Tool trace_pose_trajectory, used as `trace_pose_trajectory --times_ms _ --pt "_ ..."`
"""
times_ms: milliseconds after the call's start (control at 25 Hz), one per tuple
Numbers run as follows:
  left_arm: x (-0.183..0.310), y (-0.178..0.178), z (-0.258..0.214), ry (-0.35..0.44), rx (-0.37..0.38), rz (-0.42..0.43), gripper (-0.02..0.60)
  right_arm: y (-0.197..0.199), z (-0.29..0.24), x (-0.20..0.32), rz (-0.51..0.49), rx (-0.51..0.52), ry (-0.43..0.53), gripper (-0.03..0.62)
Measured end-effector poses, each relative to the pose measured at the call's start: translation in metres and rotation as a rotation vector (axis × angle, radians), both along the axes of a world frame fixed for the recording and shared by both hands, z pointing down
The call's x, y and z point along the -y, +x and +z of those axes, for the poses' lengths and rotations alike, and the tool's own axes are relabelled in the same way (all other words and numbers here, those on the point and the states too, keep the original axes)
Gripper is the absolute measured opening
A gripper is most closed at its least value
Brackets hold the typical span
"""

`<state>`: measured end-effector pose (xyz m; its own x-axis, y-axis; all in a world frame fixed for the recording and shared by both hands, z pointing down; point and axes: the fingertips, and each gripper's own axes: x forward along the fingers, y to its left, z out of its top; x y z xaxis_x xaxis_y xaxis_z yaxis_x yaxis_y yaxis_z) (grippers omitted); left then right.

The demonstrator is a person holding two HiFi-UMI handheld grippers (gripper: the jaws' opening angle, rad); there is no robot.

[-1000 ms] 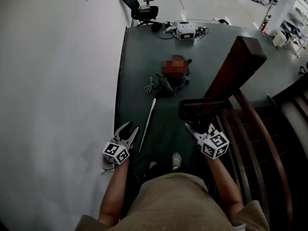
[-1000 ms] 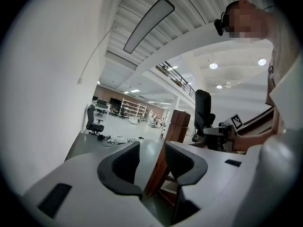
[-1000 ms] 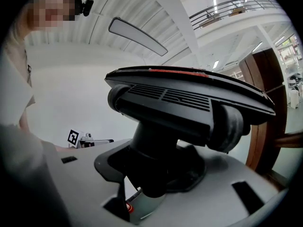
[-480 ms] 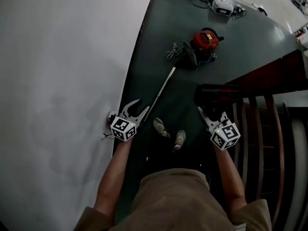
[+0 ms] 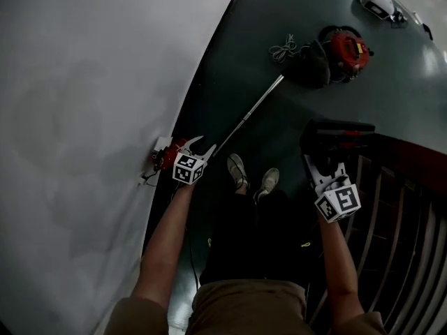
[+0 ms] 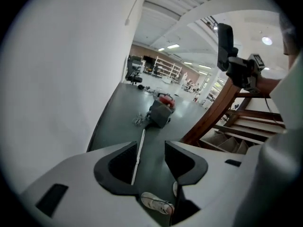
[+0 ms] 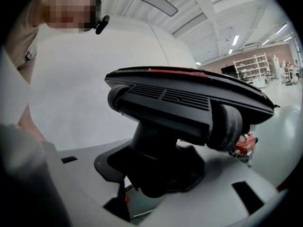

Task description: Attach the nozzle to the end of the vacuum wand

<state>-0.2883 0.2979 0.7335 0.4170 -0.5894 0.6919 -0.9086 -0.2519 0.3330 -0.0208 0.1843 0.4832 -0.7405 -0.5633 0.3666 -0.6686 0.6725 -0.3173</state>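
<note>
Right hand-held gripper is clamping the nozzle, seemingly light rigid plastic, by its neck, a sound hold, while the left hand-held gripper is gaping wide and empty beside the free end of the stiff, slick-looking wand lying on the floor.

Black nozzle in right gripper; silver wand flat on floor.

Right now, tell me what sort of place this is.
Probably a large open lab or workshop hall: shelving racks and an office chair far back, a wide polished floor, and a wooden staircase beside it.
</note>
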Motion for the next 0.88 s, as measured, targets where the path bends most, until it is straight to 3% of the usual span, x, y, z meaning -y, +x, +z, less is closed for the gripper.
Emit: trace_pose_trajectory --times_ms 200,360,520,680,880 --pt "-0.041 -0.013 0.169 -0.159 0.059 0.009 0.175 -0.047 0.139 0.029 -0.056 0.001 -0.014 0.187" --pt "-0.062 -0.007 0.29 -0.217 0.075 0.059 0.175 -0.081 0.267 0.039 -0.117 -0.027 -0.047 0.187" --pt "-0.053 0.008 0.414 -0.264 0.096 0.114 0.175 -0.103 0.402 0.056 -0.155 -0.078 -0.08 0.187" --pt "-0.036 0.038 0.523 -0.361 0.157 0.226 0.175 -0.092 0.507 0.064 -0.171 -0.105 -0.132 0.186" --pt "-0.003 0.084 0.613 -0.444 0.229 0.395 0.189 -0.043 0.582 0.054 -0.136 -0.091 -0.192 0.187"
